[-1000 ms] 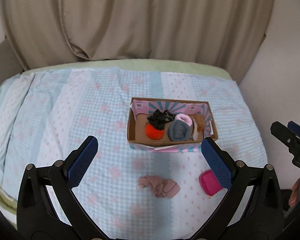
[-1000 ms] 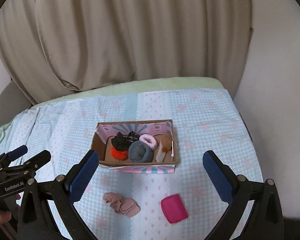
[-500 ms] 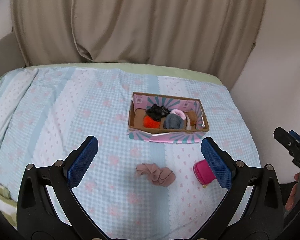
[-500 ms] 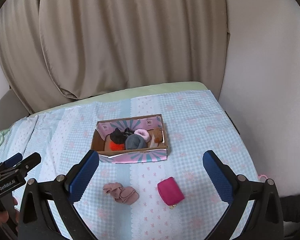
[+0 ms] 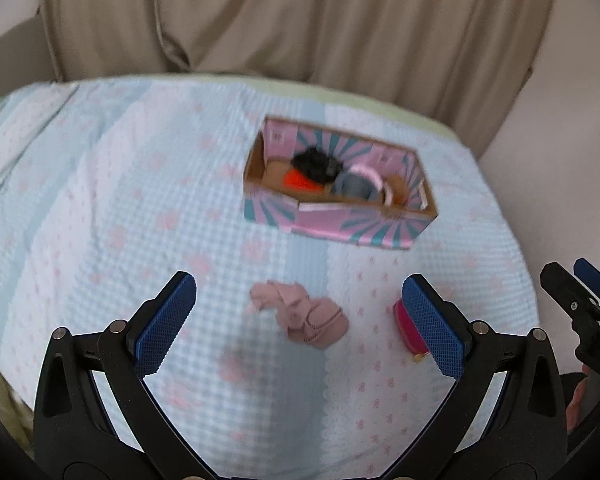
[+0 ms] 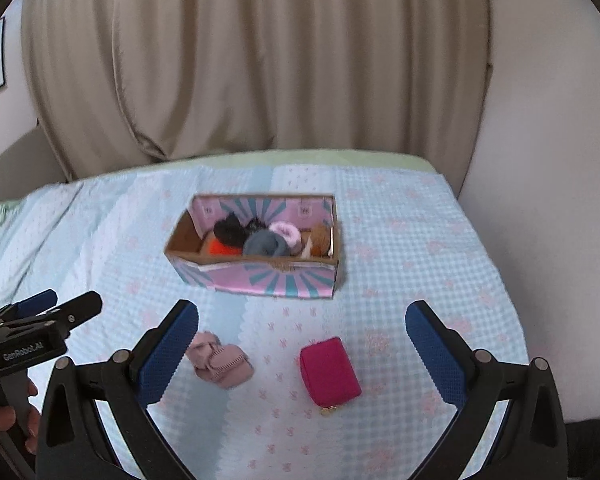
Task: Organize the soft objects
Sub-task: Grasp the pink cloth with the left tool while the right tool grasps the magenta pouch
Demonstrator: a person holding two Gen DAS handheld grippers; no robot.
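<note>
Both claws are spread wide with nothing in them. The left gripper (image 5: 300, 312) hovers over the pink knit bundle (image 5: 304, 318), probably a sock or bootie, and the right gripper (image 6: 302, 340) is lined up on the magenta zip pouch (image 6: 329, 372). Both items lie on the checked blanket (image 6: 400, 240), near side of the cardboard box (image 6: 268, 278), pouch to the right of the bundle and a bit apart from it.

Stuff that could go sideways, I reckon:
- the blanket is soft and puckered, so a low pinch could snag bedding along with the bundle
- the bundle is floppy, so grabbing one edge might let it unroll and dangle
- the pouch is smoother and could squirt out of the pads

The box already holds a black fuzzy thing, something orange, a grey roll (image 6: 264, 242), a pink ring and a brown item, so free space is mostly at its left end. Curtain (image 6: 300, 60) hangs behind, nothing blocks the approach.
</note>
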